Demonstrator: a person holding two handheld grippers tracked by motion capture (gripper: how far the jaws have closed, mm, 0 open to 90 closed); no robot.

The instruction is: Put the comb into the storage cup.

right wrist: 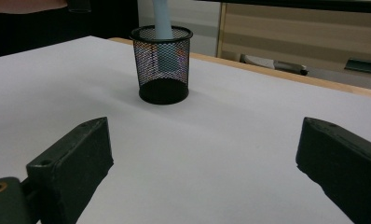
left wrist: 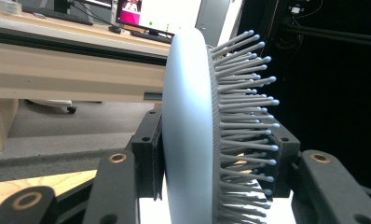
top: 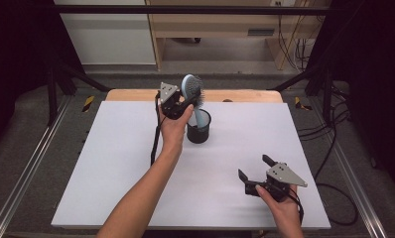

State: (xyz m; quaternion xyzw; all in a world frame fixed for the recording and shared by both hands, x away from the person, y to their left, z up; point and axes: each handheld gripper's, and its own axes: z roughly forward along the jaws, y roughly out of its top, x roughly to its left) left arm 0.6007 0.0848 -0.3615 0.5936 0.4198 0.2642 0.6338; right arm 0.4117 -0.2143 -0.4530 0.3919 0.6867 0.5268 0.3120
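- My left claw (top: 184, 101) is clamped on the head of the pale blue plastic hairbrush with grey bristles (top: 191, 88), up at the far middle of the white worktop (top: 111, 163).
- In the left gripper view one jaw presses on the smooth back of the brush head (left wrist: 186, 130) and the other sits in among the bristles, so the head is squeezed between them.
- The brush stands nearly upright, head at the top, bristles facing away from my left hand (top: 173, 130).
- Its handle runs down into the black wire-mesh cup (top: 199, 127), which stands upright on the worktop just beside that hand.
- From the right gripper view I see the handle through the mesh of the cup (right wrist: 161, 63); whether its tip touches the bottom I cannot tell.
- My right claw (top: 255, 167) is open with nothing between its jaws, held low over the near right part of the worktop, well apart from the cup.
- Its jaws point toward the cup, which sits ahead of them across bare white surface.
- A wooden edge (top: 245, 95) of the worktop shows along the far side, just behind the cup.
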